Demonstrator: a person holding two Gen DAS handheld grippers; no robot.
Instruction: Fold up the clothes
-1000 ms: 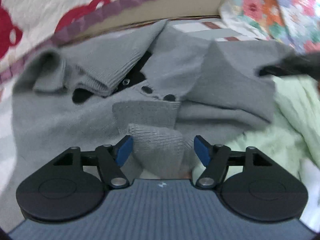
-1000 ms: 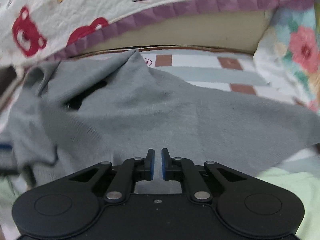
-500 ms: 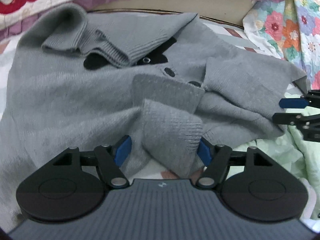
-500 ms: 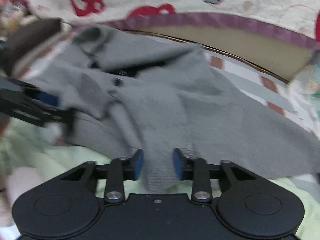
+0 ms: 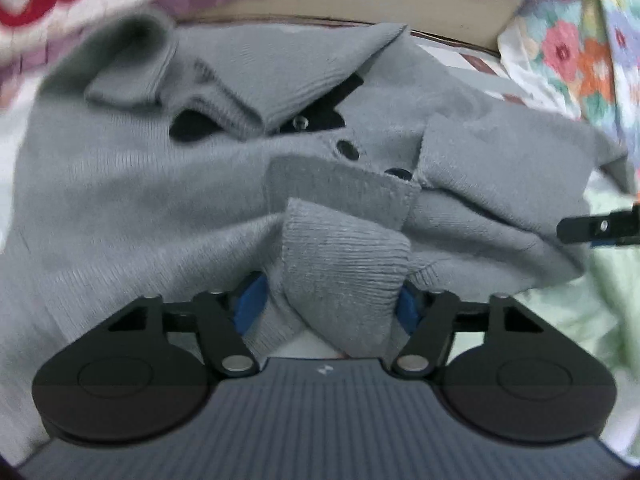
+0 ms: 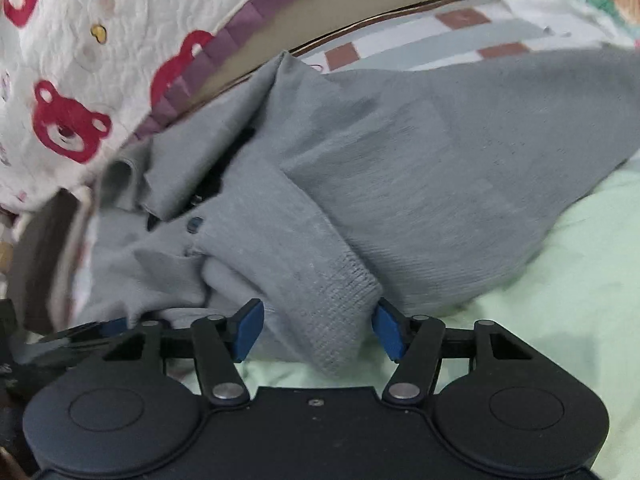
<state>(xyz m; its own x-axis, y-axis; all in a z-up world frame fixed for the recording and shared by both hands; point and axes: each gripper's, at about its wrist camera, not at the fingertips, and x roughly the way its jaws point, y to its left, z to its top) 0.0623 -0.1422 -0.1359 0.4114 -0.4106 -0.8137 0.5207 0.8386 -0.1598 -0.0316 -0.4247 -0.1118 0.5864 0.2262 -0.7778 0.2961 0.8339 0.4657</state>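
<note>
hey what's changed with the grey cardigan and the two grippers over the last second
The right hand-held gripper let go of the grey cardigan; its jaws are opening around a sleeve cuff. The left hand-held gripper is closing on the other cuff. The buttoned front stayed put.

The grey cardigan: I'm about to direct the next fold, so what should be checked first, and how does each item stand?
1. Left sleeve cuff between the left gripper jaws: ok, jaws closing on it.
2. Right sleeve cuff free of the right gripper: ok, jaws opening, pads clear.
3. Both sleeves laid across the grey cardigan front: ok.
4. Collar flat: not ok, rumpled.
5. Buttons fastened: cannot tell.
6. Hem position: cannot tell, out of view.
</note>
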